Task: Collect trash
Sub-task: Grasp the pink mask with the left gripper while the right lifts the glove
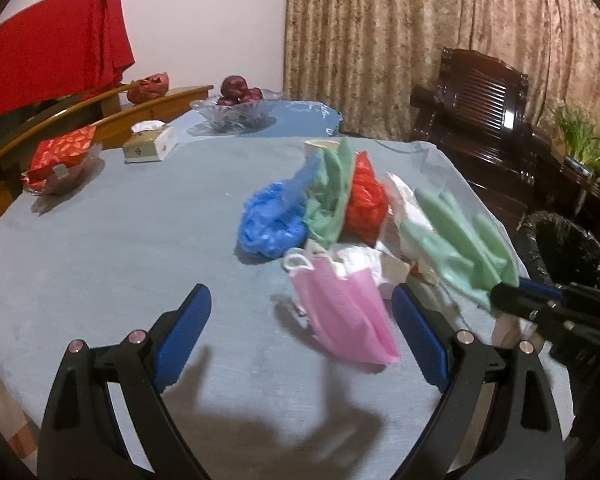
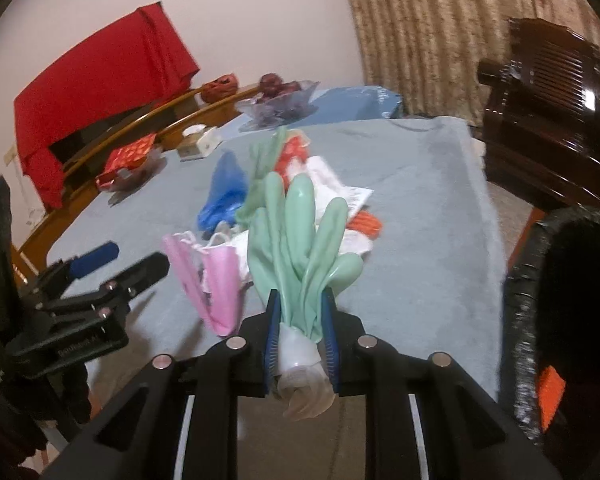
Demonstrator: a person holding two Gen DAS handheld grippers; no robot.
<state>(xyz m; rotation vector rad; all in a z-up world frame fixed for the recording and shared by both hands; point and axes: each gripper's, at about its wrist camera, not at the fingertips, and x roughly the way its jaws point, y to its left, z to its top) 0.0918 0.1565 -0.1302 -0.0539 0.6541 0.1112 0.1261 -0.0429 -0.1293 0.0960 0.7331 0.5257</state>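
Right gripper [image 2: 300, 312]: jaws clamped on green rubber glove [image 2: 300, 236], lifted over worktop [image 2: 420, 200] near edge. Left gripper [image 1: 300, 332]: jaws spread wide, empty, pink mask [image 1: 344, 312] between them. Bin [image 1: 568, 248] at right.

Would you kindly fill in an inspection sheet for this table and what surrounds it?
Surface: table under a blue-grey cloth.
Job's things: green glove, pink mask, blue bag, red bag and white scraps in one heap; black-lined bin at the table's right edge.
Clutter: tissue box, fruit bowl, red packet.
Grippers: left gripper open, near the mask; right gripper shut on the glove.
Cables: nothing seen.
Surroundings: curtain, dark wooden chair, potted plant.
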